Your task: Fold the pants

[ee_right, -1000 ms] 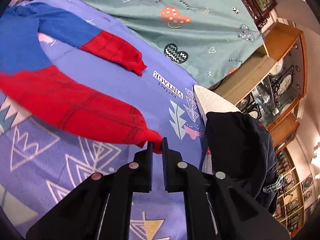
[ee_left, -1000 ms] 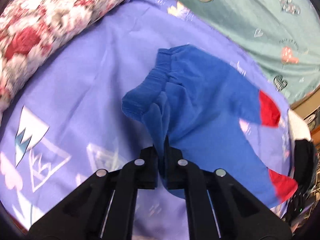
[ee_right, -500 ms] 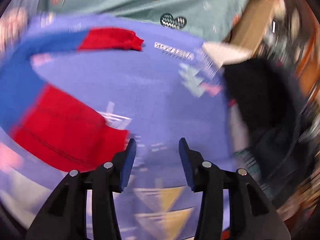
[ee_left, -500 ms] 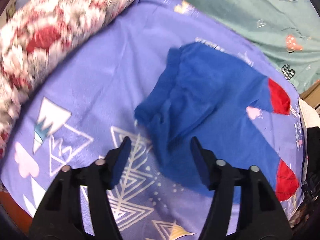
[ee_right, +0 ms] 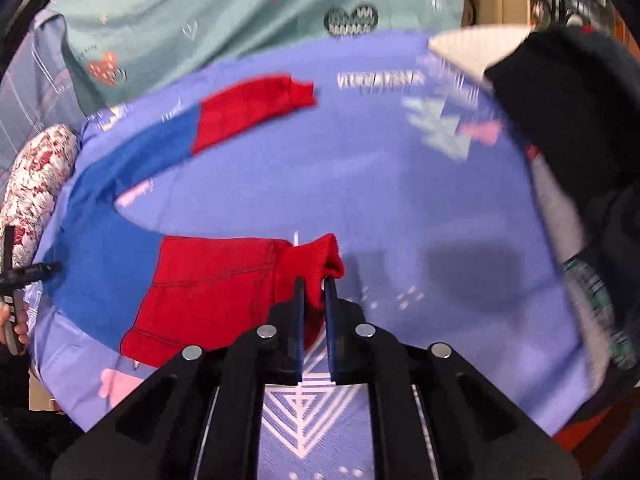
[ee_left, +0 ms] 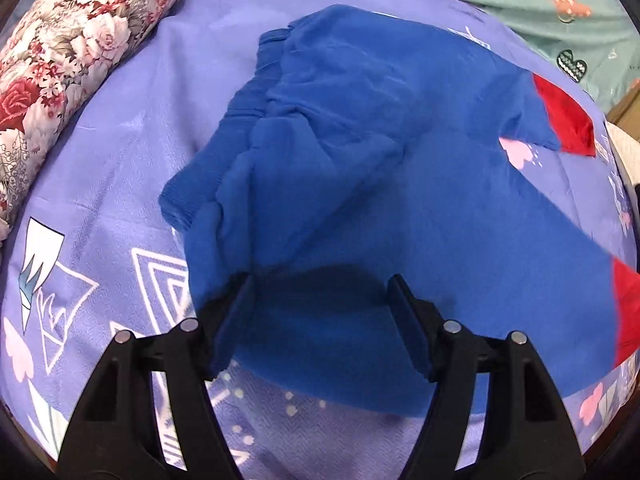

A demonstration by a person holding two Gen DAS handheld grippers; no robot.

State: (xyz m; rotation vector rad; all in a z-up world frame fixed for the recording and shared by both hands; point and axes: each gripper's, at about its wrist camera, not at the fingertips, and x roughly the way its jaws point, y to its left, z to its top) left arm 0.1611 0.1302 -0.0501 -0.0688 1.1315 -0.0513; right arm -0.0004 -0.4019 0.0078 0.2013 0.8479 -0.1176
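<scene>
Fingers of the left gripper (ee_left: 320, 312) now stand wide apart over the near hip of the pants (ee_left: 360, 160); a second ago they were pinched on a bunched fold of that blue cloth, so the lifted part has been let go and dropped onto the bedsheet (ee_left: 120, 128). The right gripper (ee_right: 315, 304), which had opened half a second ago, is closed again on the near red cuff (ee_right: 316, 264), with the ribbed end pinched between its narrow jaws. My reading is that the spreading step is over and a leg-over-leg fold is about to start from that cuff.

Beyond the grippers, the pants lie spread on the purple patterned sheet, waistband (ee_left: 256, 92) rumpled and turned toward the floral bolster (ee_left: 60, 52), with creases across the seat. Both legs splay apart; the far red cuff (ee_right: 256, 108) rests well away from the near one. A dark garment (ee_right: 568, 128) sits at the sheet's right edge.
</scene>
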